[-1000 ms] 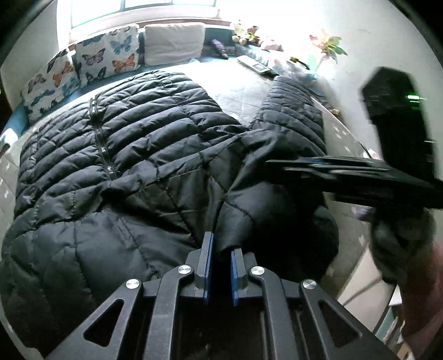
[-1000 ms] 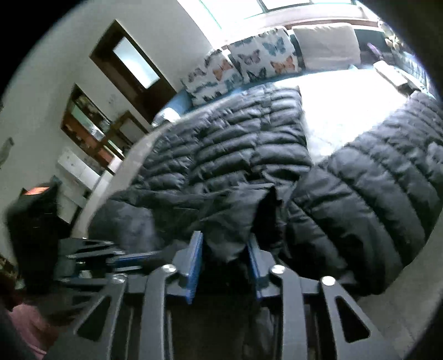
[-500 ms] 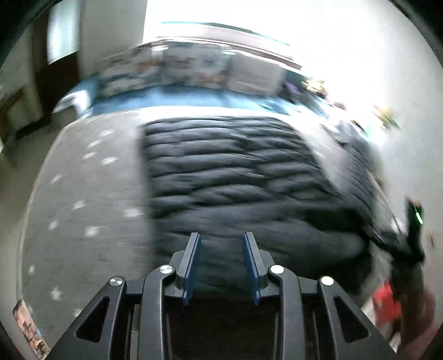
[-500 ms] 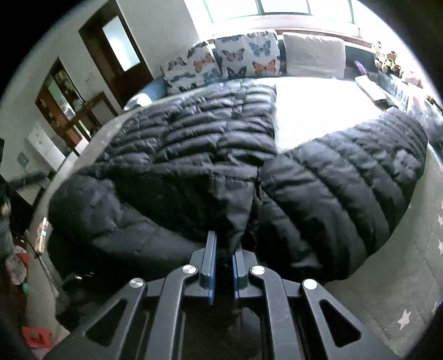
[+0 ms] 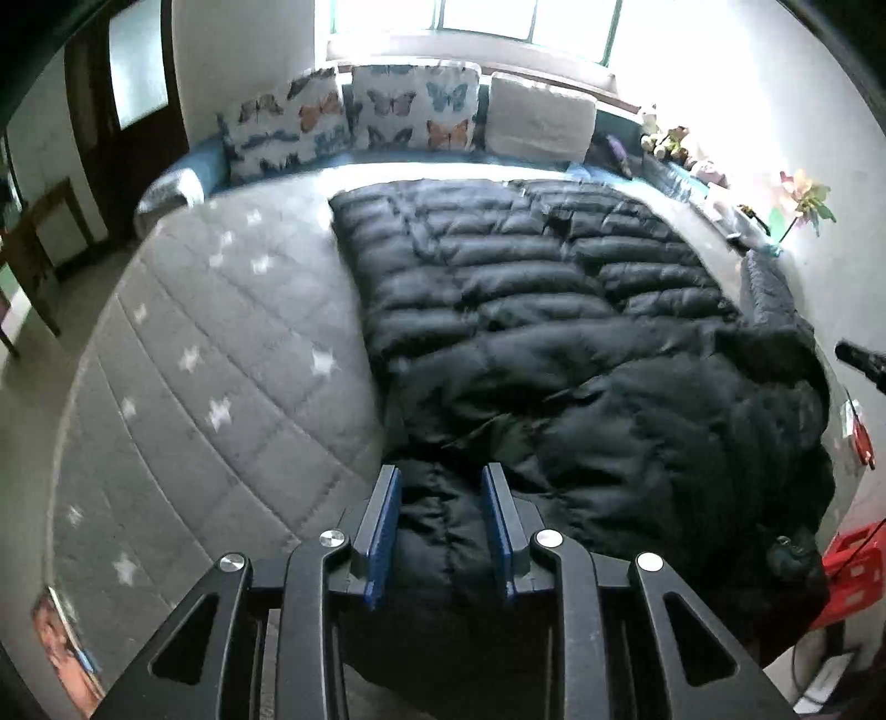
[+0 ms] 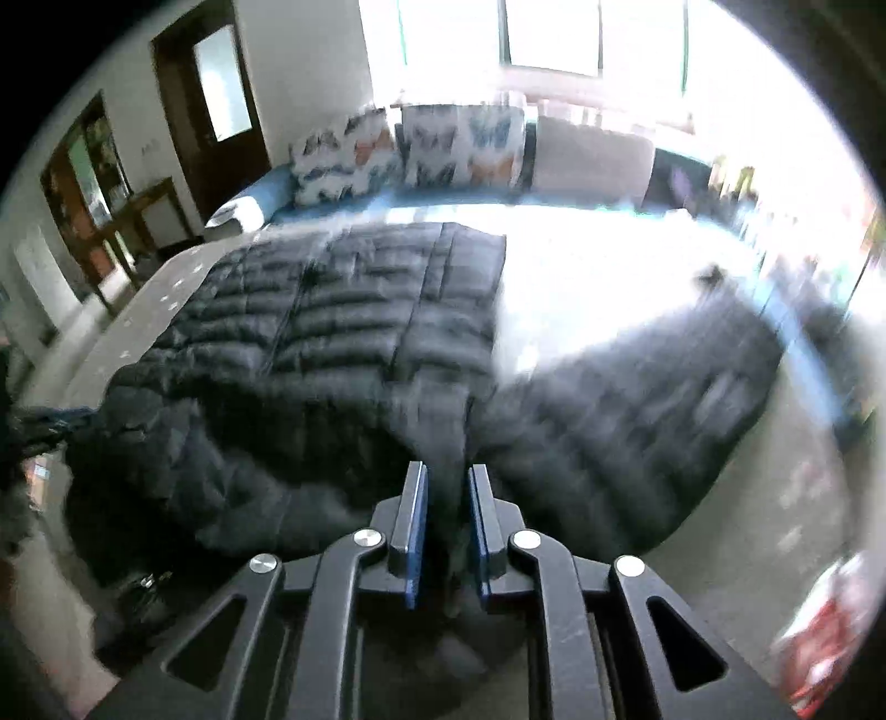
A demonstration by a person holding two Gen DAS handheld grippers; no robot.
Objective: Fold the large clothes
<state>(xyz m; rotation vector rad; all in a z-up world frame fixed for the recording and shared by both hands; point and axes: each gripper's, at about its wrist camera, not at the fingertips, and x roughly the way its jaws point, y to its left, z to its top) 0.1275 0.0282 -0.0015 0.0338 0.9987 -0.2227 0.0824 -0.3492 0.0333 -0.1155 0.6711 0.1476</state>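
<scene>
Left gripper [image 5: 440,531] had released, jaws spread over puffer coat [image 5: 554,343]; right gripper [image 6: 447,531] pinched its hem. Soft, bulky; grip edges.

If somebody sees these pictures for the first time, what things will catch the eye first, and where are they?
First comes the big black puffer jacket, spread over the grey star-patterned bed cover. Next are the butterfly pillows in a row at the far end of the bed, under the bright window. In the foreground, the left hand-held gripper has its fingers on either side of a fold of the jacket, and the right hand-held gripper has fabric between its fingers too.
</scene>
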